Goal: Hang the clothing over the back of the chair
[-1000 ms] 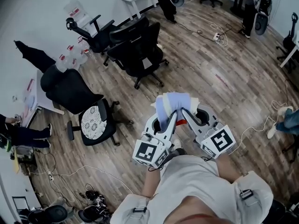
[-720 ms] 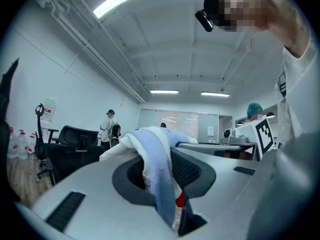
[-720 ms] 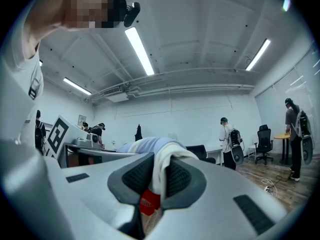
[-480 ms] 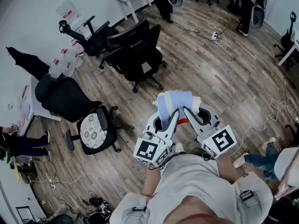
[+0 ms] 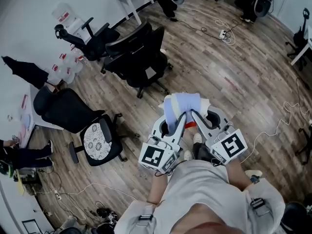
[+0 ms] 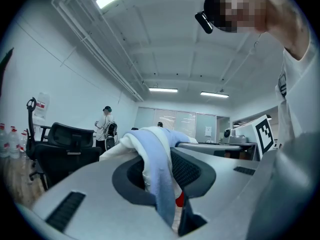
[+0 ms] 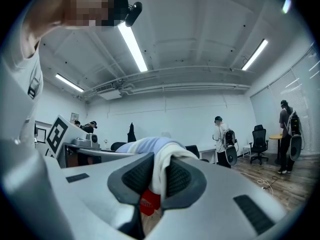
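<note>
Left gripper (image 5: 176, 121) and right gripper (image 5: 196, 117) each clamp the bundled clothing (image 5: 183, 105), which bridges their fingertips; black chair (image 5: 139, 52) lies well ahead, leftward, nearer the left gripper.

The right gripper (image 7: 159, 176) is pinching the clothing (image 7: 150, 145), a pale blue and white bundle, between its ribbed black pads, with a red tag (image 7: 149, 203) hanging just below them. At the left a marker cube (image 7: 56, 134) is showing. Far off, a person with a backpack (image 7: 222, 134) is standing, an office chair (image 7: 260, 141) is sitting to the right, and another person (image 7: 287, 129) is standing at the right edge.
</note>
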A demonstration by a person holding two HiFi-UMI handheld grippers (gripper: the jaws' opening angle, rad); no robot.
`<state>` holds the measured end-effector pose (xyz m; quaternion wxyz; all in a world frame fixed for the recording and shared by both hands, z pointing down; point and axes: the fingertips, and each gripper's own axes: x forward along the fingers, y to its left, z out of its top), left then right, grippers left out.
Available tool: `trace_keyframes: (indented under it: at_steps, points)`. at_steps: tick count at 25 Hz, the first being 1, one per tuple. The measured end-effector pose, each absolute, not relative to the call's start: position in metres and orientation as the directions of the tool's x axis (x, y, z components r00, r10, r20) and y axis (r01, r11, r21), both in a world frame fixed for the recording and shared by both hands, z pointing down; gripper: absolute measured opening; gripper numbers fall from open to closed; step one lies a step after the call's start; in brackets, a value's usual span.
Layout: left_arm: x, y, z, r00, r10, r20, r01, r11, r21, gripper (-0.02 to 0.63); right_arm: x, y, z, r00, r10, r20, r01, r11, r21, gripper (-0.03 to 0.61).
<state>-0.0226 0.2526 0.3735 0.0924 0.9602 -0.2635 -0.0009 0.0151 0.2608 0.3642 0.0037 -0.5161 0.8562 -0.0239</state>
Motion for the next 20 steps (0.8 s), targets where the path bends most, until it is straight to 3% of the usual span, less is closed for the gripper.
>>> trace_keyframes:
  at_steps: [20]
  points:
    - [0.037,0.16,0.374,0.818,-0.572,0.064,-0.575,-0.807,0.133,0.094,0.075,0.166,0.366,-0.537,-0.844,-0.002,-0.842,0.536,-0.069,0.057]
